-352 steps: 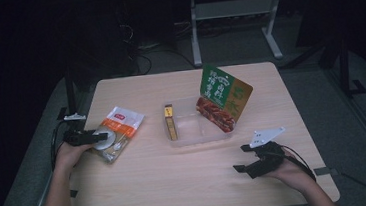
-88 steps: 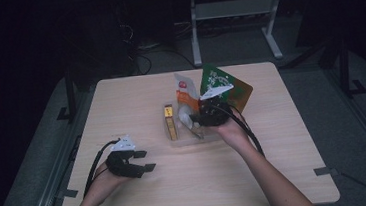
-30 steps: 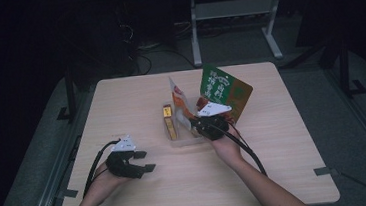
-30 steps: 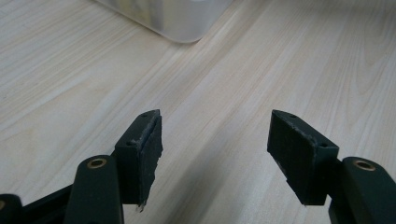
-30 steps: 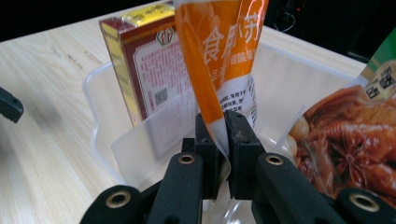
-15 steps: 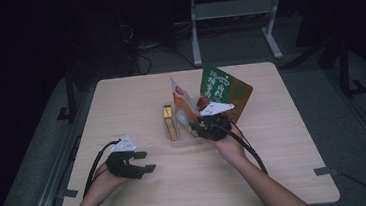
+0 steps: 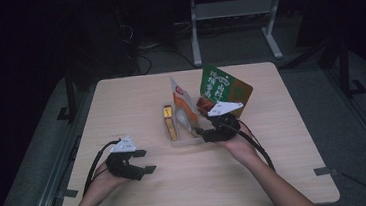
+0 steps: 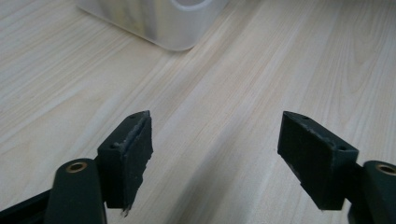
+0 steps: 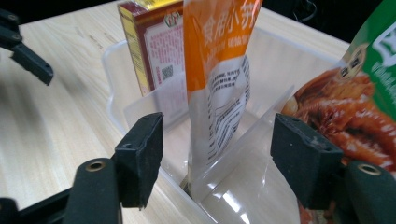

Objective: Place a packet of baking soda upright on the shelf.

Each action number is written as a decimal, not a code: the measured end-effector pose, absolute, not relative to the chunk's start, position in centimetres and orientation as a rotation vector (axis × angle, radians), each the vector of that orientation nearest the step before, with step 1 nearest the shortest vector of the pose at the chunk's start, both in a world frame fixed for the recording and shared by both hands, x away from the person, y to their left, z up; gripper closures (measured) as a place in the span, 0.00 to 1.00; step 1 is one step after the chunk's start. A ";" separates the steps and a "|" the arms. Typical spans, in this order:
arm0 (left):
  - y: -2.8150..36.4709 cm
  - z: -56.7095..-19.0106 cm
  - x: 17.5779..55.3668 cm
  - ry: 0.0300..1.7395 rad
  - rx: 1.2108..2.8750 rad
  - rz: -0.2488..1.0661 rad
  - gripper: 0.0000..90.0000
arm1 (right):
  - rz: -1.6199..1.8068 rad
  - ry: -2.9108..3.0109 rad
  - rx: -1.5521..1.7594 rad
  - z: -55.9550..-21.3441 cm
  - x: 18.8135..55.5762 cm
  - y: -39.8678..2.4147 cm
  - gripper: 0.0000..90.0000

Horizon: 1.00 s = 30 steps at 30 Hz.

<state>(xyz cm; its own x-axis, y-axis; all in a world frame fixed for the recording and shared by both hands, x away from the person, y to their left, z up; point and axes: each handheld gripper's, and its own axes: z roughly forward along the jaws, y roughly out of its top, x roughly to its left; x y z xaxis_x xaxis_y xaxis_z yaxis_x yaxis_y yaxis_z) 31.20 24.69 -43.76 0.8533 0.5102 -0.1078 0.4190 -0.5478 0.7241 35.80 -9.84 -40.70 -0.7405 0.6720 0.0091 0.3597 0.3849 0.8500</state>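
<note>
Lower left in the high view, the left gripper (image 7: 143,162) hovers wide and empty over bare wood. At centre, the right gripper (image 9: 217,158), its jaws just opening, straddles without pressing the orange-and-white plastic pouch (image 9: 219,74) standing in the clear plastic divided bin (image 9: 233,196). The pouch looks light, limp and slippery; pinching its flat upper edge seems best.

high view up above the near edge looking down on the whole counter (image 7: 277,175), both gripper views ride low, close-up, sharing the clear bin (image 9: 140,107)

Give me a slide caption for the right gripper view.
Right claw open in front of an orange pouch standing in a clear bin, between a box and a green packet.
</note>
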 end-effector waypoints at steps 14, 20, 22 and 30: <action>24.5 -42.7 30.0 0.666 2.218 0.189 0.16 | 1.341 2.351 0.811 -39.9 33.9 -13.9 0.31; 24.5 -42.4 29.5 0.633 2.232 0.198 0.15 | 1.343 2.364 0.793 -40.0 32.9 -15.2 0.31; 24.5 -42.4 29.2 0.631 2.228 0.200 0.15 | 1.332 2.380 0.785 -40.2 32.5 -15.6 0.31; 25.3 -42.8 28.4 0.630 2.228 0.205 0.15 | 1.321 2.405 0.818 -41.0 31.3 -17.4 0.30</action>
